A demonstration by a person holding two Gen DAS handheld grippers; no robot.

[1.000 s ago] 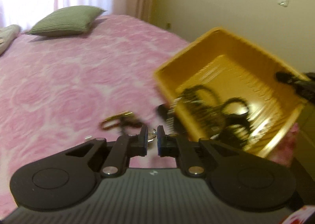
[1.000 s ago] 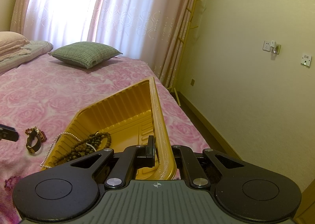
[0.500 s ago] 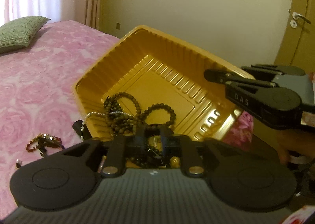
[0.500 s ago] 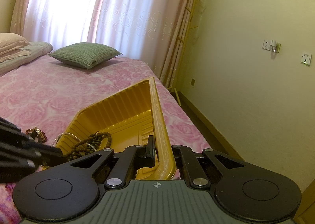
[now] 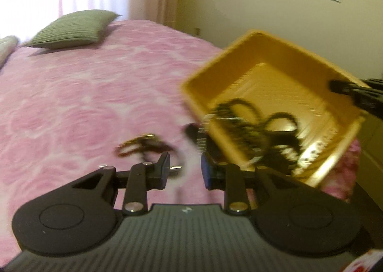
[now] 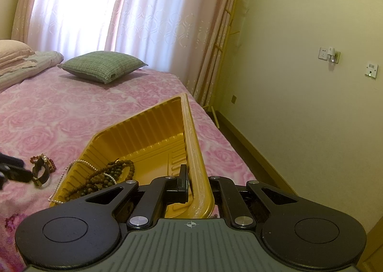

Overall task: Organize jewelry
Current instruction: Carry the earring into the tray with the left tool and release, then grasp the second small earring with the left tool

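Note:
A yellow plastic tray (image 6: 153, 126) is tilted up on the pink bed; my right gripper (image 6: 197, 185) is shut on its near rim. Brown bead strings (image 6: 112, 176) and a pearl chain (image 6: 59, 188) lie in its low corner. The left wrist view shows the tray (image 5: 270, 73) at right with the dark beads (image 5: 241, 126), blurred. My left gripper (image 5: 185, 171) is open and empty, just above the bed. A dark watch with a red bead bracelet (image 5: 143, 145) lies just beyond its fingertips; it also shows in the right wrist view (image 6: 42, 169).
A pink rose-patterned bedspread (image 5: 71, 95) covers the bed. A green pillow (image 6: 103, 66) lies at the far end by the curtained window. The bed's edge, a wall and floor are to the right. The right gripper's tip (image 5: 347, 90) shows at the tray's far rim.
My left gripper has swung left from over the tray to the watch on the bed, and its jaws have opened. The right gripper and tray have held still.

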